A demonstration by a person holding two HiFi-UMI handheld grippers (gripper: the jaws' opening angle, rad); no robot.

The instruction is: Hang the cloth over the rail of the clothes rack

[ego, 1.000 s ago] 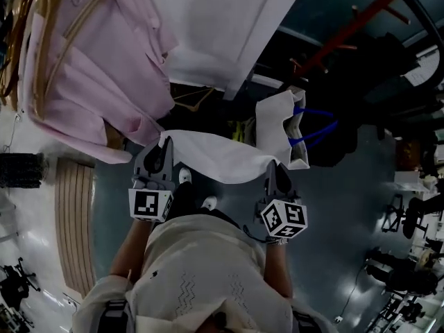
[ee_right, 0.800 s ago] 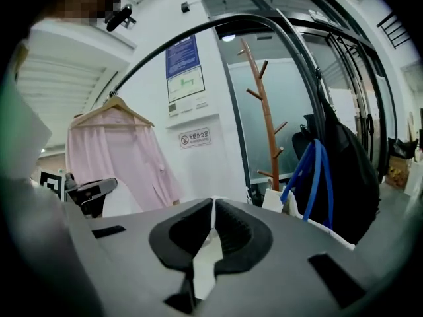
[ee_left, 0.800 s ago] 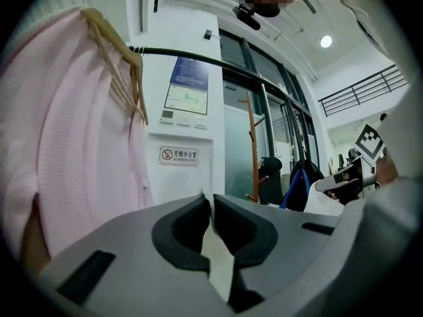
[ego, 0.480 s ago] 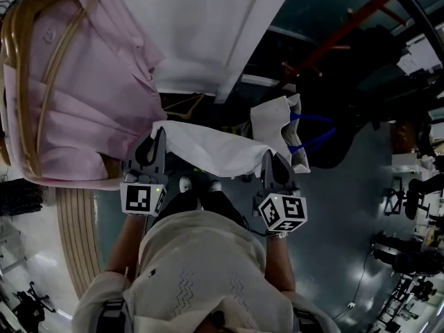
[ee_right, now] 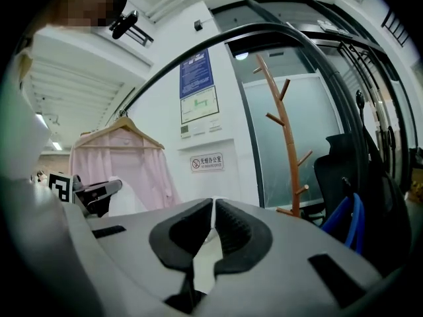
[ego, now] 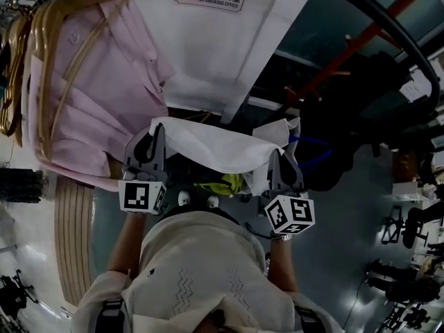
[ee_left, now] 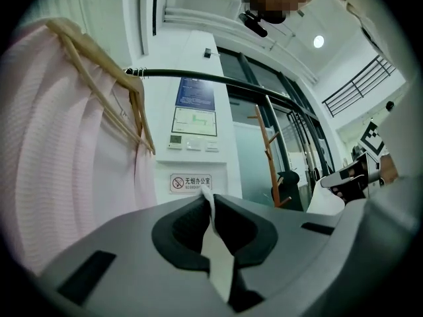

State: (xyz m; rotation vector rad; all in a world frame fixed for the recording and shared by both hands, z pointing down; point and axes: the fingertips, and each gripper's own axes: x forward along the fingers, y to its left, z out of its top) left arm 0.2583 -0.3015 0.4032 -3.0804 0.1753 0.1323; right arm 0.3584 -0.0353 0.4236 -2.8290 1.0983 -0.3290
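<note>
Two-handed hold: got the white cloth (ego: 215, 148) stretched between left claw (ego: 154, 143) and right claw (ego: 281, 164), each clamped tight on a corner. Lifted it higher than a second ago, closer to the black rail (ego: 380, 14) at 1 o'clock. Still not draped.

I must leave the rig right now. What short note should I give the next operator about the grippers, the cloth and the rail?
Left gripper: shut on one end of the white cloth.
Right gripper: shut on the other end.
The cloth is spread between them in front of the body, lower than the black rail. A pink shirt on a wooden hanger hangs from the rail on the left side.
Done: cloth picked up and spread out.
Left: raise it over a free part of the rail, probably right of the shirt, lay it across, then open both grippers.
</note>
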